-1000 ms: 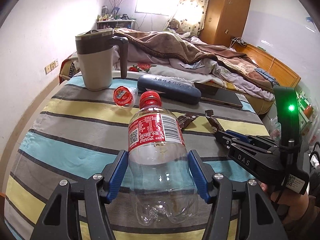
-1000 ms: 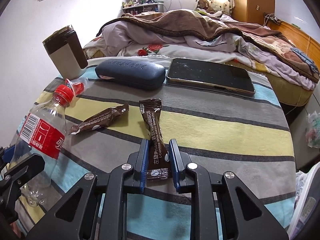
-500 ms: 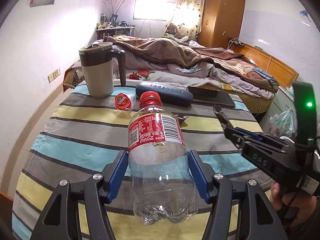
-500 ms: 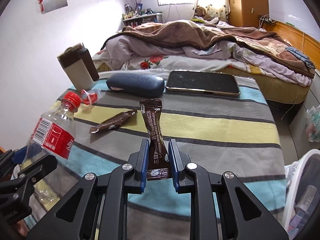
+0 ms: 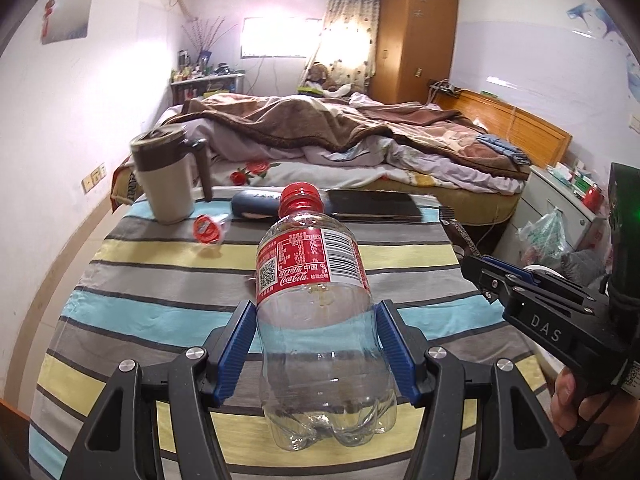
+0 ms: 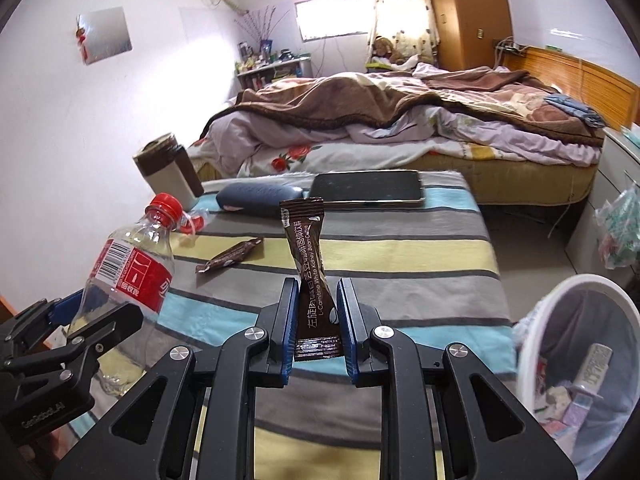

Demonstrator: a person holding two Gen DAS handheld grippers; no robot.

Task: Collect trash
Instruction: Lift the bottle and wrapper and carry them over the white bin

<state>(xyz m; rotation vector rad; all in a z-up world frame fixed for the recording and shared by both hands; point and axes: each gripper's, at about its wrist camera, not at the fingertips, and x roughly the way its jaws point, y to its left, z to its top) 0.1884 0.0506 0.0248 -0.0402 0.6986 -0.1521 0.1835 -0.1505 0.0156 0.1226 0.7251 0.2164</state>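
From my left wrist camera, the mug (image 5: 170,184) stands at the far left of the striped tablecloth (image 5: 140,280), with a small red-lidded cup (image 5: 206,229) just in front of it. My left gripper (image 5: 316,354) is clamped on the empty plastic bottle (image 5: 316,320), its blue pads (image 5: 236,350) pressing both sides. The red label reads Coca-Cola, with Chinese characters, a QR code and a barcode; the finer print is too small for me to read. The bottle's cap hides part of the dark blue case (image 5: 256,204) behind it. At the right edge my right gripper (image 5: 476,268) shows "DAS" on its body, and a hand (image 5: 568,400) on its handle is cut off by the frame.

From the right wrist camera, the body of the other gripper bears lettering I can't make out. A second brown sachet (image 6: 230,260) lies on the cloth, its print unreadable. My right gripper (image 6: 318,316) is closed on the brown sachet (image 6: 312,276), which stands upright and reads "L-Carnitine White Kidney Bean Coffee" beside Chinese text. Beyond it lies a tablet (image 6: 368,190). At the far right the white bin (image 6: 576,364) is cut off by the frame, its contents a jumble.
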